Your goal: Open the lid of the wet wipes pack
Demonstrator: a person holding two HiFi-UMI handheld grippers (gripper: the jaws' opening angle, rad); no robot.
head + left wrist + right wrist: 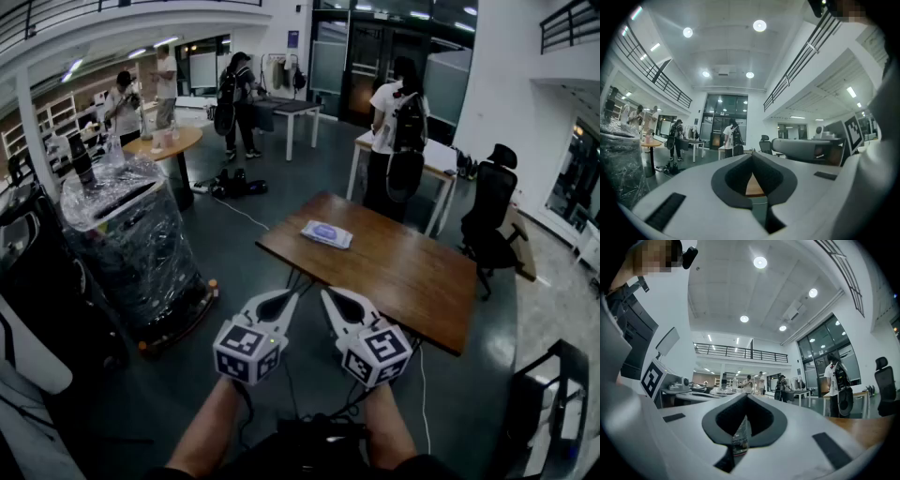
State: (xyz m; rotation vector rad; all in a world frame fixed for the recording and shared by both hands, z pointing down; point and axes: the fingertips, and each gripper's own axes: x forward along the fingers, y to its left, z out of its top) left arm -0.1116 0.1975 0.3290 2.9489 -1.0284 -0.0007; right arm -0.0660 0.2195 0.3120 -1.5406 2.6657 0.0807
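Observation:
The wet wipes pack (pixel 326 233), white with a bluish label, lies flat on the far left part of a brown wooden table (pixel 403 277). Both grippers are held side by side in front of the table's near edge, well short of the pack. My left gripper (pixel 289 298) is shut with nothing in it, and so is my right gripper (pixel 328 296). In the left gripper view the jaws (pixel 752 157) meet at the tip, and a sliver of the table shows through the pad hollow. In the right gripper view the jaws (pixel 746 397) also meet. Neither gripper view shows the pack.
A plastic-wrapped cart (pixel 127 234) stands to the left of the table. A black office chair (pixel 492 211) is at the table's far right. A person with a backpack (pixel 398 131) stands behind the table by a white desk. Further people and a round table (pixel 164 142) are at the back left.

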